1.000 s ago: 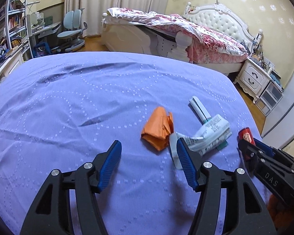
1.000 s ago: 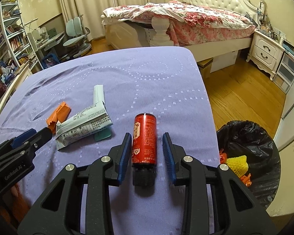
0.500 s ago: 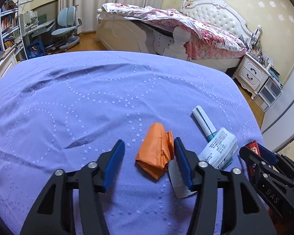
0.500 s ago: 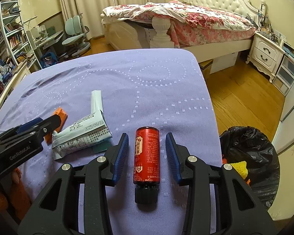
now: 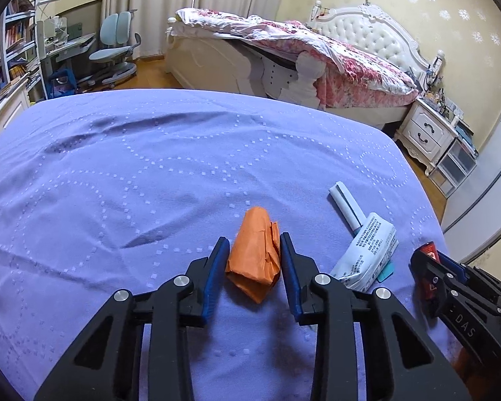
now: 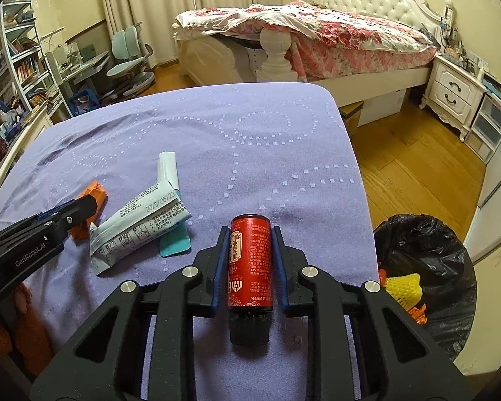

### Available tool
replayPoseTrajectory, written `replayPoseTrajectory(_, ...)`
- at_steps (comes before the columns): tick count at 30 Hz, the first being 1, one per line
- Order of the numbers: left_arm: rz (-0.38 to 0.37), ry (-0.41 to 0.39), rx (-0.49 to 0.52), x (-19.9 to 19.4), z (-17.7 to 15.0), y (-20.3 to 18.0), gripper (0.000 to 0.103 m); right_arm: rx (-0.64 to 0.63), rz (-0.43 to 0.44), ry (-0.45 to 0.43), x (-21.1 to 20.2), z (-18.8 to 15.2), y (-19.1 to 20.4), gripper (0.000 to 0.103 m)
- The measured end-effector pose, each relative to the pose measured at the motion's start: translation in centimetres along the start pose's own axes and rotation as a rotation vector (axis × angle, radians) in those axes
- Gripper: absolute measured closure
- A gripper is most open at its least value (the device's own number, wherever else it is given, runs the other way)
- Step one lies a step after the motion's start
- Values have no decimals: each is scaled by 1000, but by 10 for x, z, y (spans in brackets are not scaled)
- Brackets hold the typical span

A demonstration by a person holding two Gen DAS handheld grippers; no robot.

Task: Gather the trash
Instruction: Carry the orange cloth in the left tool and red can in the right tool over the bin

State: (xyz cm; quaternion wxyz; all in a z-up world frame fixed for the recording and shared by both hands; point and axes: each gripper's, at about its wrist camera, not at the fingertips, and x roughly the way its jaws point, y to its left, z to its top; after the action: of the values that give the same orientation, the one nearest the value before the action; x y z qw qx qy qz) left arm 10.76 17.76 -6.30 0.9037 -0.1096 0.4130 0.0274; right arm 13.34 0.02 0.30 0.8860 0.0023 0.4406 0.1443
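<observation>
A crumpled orange wrapper [image 5: 254,250] lies on the purple tablecloth [image 5: 150,167]. My left gripper [image 5: 254,250] has closed its jaws against both sides of it. A red can [image 6: 249,264] lies on its side on the cloth; my right gripper [image 6: 249,244] is shut on it. A white printed packet [image 6: 140,227] with a teal card [image 6: 175,244] lies between the two grippers. The packet also shows in the left wrist view [image 5: 367,254], with the right gripper [image 5: 427,260] at the far right.
A black-lined trash bin [image 6: 427,267] with yellow and orange waste stands on the floor right of the table. The table edge [image 6: 360,180] runs along the right. A bed [image 6: 317,40], nightstand [image 6: 451,90] and desk chair [image 6: 130,56] stand beyond.
My left gripper moved forward and right around the orange wrapper and closed on it. My right gripper's jaws closed from a loose straddle onto the red can.
</observation>
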Motion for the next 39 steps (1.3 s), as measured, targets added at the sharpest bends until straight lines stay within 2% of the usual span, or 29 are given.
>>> replayPoseTrajectory(10, 33, -28, -13, -25, -20, 13, 69, 5, 8, -8, -15, -17, 4, 80)
replayPoseTrajectory(18, -9, -49, 12, -51, -37, -6, 69, 20, 8, -43, -45, -35, -6, 80)
replayPoseTrajectory(28, -128, -79, 128, -69, -49, -82, 69, 71, -74, -98, -86, -56, -48, 80)
replayPoseTrajectory(32, -183, -79, 174, -65, -51, -120, 69, 113, -116, -112, -98, -65, -77, 80)
replayPoseTrajectory(39, -224, -53, 262, -46, -54, -178, 69, 180, -168, -124, -108, -73, -125, 80)
